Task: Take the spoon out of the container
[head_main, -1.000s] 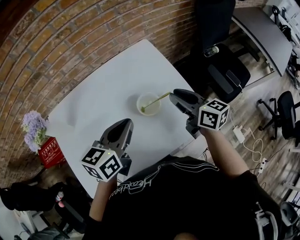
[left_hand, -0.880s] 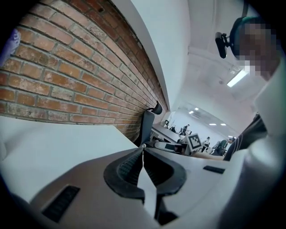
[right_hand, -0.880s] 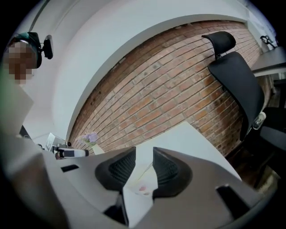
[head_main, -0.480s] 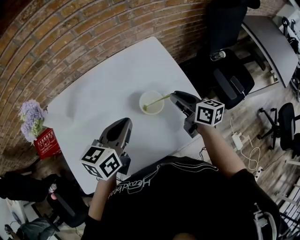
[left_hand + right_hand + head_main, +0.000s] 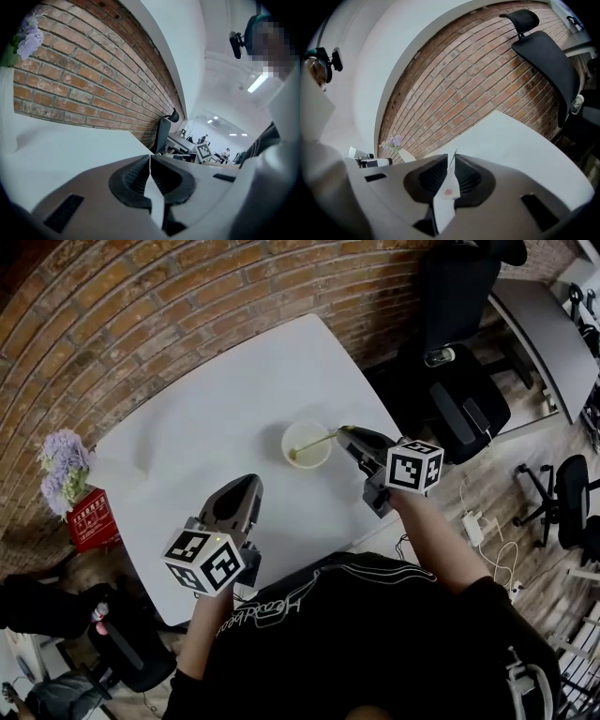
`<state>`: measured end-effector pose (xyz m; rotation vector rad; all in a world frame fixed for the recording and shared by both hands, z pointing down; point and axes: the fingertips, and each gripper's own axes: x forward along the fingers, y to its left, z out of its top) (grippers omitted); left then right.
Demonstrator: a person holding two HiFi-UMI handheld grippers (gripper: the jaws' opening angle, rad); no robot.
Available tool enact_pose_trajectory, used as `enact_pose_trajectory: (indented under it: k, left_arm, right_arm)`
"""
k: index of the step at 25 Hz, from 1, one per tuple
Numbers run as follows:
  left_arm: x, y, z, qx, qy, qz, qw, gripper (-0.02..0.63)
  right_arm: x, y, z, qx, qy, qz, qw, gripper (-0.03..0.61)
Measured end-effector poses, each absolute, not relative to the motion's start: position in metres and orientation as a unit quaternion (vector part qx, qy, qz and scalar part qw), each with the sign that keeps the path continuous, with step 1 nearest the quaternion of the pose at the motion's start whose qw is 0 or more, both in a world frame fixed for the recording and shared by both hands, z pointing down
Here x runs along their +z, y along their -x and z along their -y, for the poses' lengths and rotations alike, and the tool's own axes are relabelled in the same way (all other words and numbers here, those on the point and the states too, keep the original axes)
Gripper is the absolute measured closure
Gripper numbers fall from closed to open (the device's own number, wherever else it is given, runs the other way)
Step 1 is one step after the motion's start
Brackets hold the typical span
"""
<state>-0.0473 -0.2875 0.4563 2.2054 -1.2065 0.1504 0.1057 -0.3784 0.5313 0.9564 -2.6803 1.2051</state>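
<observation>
While the right gripper (image 5: 343, 432) pinches the handle tip of the spoon (image 5: 314, 442), leaning from the container (image 5: 289, 432) toward three o'clock, lift steeply so the container stays put; the left gripper (image 5: 248, 482) hangs closed, empty.

White desk (image 5: 206, 427), pale cream container (image 5: 285, 439) and yellow-green spoon (image 5: 317, 441), with a red-brown brick wall (image 5: 141, 315) at 12 o'clock, lilac flowers (image 5: 61, 470) and a red box (image 5: 89, 524) at 9 o'clock, and black-and-white square markers on the grey left hand-held gripper (image 5: 249, 482) and right hand-held gripper (image 5: 345, 431).
</observation>
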Motion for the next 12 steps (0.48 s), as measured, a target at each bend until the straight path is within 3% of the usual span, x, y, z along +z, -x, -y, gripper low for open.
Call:
enact_pose_trajectory:
  k: [12]
  left_arm:
    - [0.462,0.055,0.283,0.052,-0.829,0.461,0.313,0.606]
  right_arm:
    - [0.521,-0.096,0.377,0.384,-0.301,0.873,0.021,0.573]
